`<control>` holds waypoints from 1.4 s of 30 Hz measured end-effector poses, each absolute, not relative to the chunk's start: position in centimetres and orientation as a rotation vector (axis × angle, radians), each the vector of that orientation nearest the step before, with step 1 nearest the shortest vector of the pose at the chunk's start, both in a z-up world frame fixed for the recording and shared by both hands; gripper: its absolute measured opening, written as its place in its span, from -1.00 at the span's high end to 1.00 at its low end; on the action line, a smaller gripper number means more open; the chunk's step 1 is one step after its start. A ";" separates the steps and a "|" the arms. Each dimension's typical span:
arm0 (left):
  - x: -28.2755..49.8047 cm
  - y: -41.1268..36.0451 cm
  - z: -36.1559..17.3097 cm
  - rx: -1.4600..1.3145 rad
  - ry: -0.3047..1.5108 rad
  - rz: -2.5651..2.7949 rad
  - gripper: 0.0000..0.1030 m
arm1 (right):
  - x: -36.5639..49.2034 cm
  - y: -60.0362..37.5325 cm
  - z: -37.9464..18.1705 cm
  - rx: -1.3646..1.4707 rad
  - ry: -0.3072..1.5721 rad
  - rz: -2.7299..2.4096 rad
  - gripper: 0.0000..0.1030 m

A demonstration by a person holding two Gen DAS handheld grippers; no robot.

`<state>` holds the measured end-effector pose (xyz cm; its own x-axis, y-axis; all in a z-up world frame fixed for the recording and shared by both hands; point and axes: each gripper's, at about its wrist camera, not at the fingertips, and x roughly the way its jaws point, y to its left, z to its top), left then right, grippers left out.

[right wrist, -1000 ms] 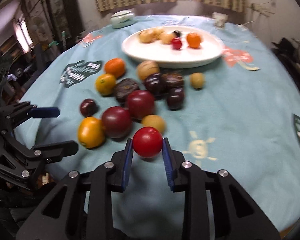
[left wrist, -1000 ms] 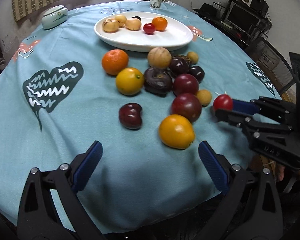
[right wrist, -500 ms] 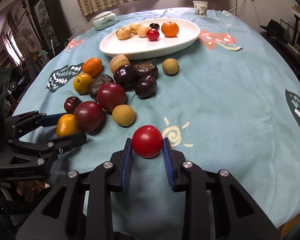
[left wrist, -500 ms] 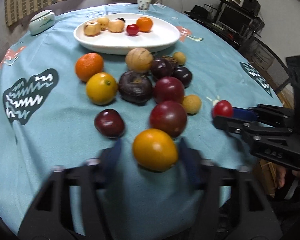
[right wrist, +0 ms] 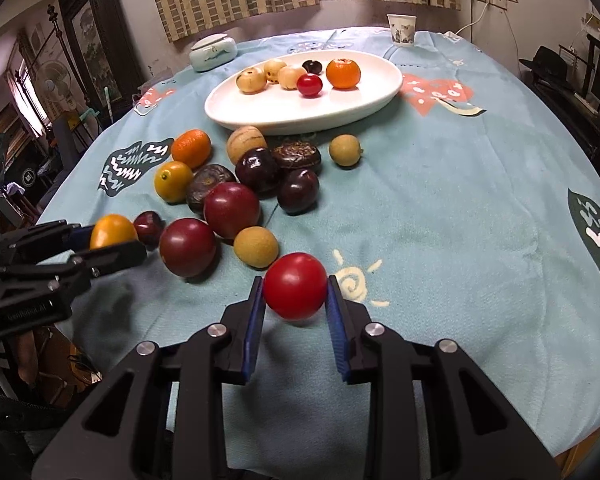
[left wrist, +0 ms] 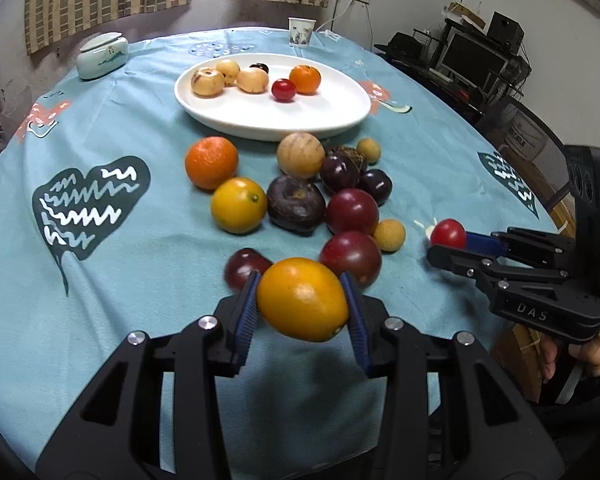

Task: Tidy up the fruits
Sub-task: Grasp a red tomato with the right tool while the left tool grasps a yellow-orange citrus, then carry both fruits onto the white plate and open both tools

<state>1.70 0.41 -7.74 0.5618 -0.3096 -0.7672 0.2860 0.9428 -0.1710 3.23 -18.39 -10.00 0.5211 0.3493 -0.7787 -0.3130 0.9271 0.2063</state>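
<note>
Round table, teal printed tablecloth (left wrist: 112,264). White oval plate (left wrist: 340,120) at the far side: three tan fruits, one small dark one, a cherry tomato, an orange. Loose fruit pile (left wrist: 300,196) on the cloth just in front of the plate: oranges, dark plums, tan balls. My left gripper (left wrist: 302,304) is pinching the yellow-orange fruit (left wrist: 302,300) at the near edge of the pile, pads on both sides. My right gripper (right wrist: 295,292) is clamped on the red tomato (right wrist: 295,285), near the sun print, just right of the pile.
</note>
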 end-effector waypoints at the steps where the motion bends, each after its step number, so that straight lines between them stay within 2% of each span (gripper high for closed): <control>1: 1.8 0.6 -7.6 -0.030 0.907 -0.347 0.21 | 3.2 -18.4 -10.0 0.045 0.943 0.399 0.41; 13: 4.6 1.4 -4.9 -0.014 0.862 -0.354 0.20 | 5.1 -18.0 -8.6 0.052 0.933 0.433 0.41; 30: 23.9 -3.2 1.3 0.061 0.830 -0.327 0.20 | 19.7 -16.7 -2.1 -0.029 0.837 0.429 0.41; 37: 32.3 -5.7 -1.8 0.044 0.926 -0.306 0.20 | 26.6 -17.5 -5.0 -0.007 0.884 0.334 0.41; 42: 34.4 -6.6 -4.5 0.047 0.989 -0.315 0.20 | 28.1 -18.4 -7.3 0.015 0.933 0.313 0.41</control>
